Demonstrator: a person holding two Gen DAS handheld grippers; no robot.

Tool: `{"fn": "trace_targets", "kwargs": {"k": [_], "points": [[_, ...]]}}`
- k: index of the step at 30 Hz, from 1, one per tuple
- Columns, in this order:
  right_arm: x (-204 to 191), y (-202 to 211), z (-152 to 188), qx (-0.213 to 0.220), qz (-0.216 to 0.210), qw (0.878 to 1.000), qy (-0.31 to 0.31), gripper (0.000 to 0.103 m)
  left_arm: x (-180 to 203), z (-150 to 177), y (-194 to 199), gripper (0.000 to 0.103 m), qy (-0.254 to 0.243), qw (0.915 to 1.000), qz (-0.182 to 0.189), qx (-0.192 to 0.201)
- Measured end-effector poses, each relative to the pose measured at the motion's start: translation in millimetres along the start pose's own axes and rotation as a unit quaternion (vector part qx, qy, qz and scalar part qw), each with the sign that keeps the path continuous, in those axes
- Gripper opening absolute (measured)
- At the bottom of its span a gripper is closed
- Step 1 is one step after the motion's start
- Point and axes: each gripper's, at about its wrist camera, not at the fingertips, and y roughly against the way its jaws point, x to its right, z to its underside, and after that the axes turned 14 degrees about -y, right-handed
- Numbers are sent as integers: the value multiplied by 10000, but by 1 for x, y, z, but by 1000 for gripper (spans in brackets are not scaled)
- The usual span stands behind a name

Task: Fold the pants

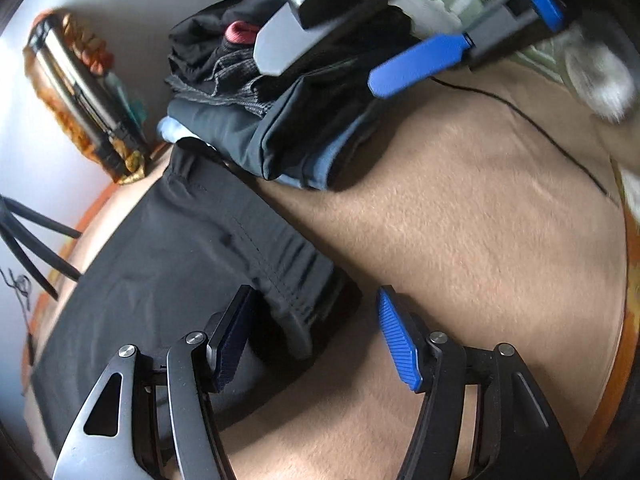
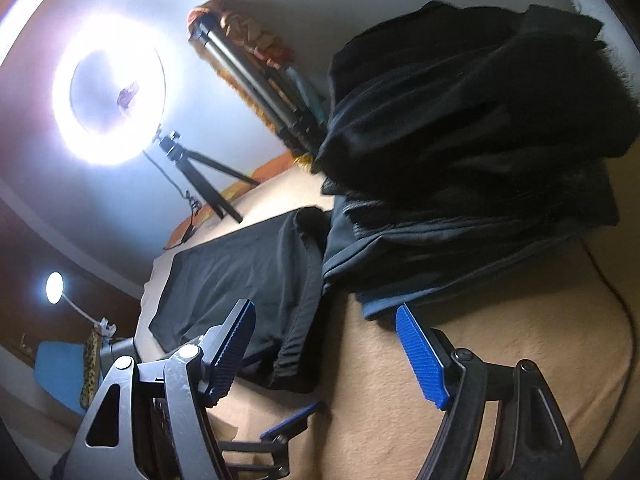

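While both grippers sit with jaws spread and holding nothing, the black pants [image 1: 192, 248] lie flat on the tan bed [image 1: 460, 240], already folded into a long strip, waistband end bunched right between the left gripper [image 1: 320, 340] jaws. In the right wrist view the right gripper [image 2: 332, 344] hovers above the same waistband end, pants [image 2: 248, 276] just ahead of its left jaw, nothing pinched. Left wrist view shows the right gripper up high, over the pile of folded clothes [image 1: 256, 120] beyond the pants. Ring light on tripod [image 2: 108, 88] stands past the far end of the pants.

Step looks like mid-fold: lengthwise fold done, cross fold not yet made. Next move likely calls for the left jaws to close on the waistband edge, right jaws to come down on the other corner, then lift and carry it over toward the leg end. Risk: thick bunched waistband slipping or grabbing only the top layer
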Motion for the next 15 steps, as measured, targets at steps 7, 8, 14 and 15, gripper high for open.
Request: {"fn": "trace_targets", "kwargs": {"k": [7, 8, 14, 15], "points": [[-8, -8, 4, -74, -32, 10000, 56, 76, -15, 7, -2, 32, 528, 9976, 292, 341], [-8, -9, 3, -70, -12, 10000, 49, 76, -16, 9, 0, 31, 615, 9968, 320, 398], [-5, -22, -2, -196, 16, 9998, -88, 76, -42, 20, 18, 25, 1433, 9838, 593, 895], [-5, -26, -3, -236, 7, 9997, -114, 76, -45, 21, 22, 25, 1498, 9822, 610, 959]]}}
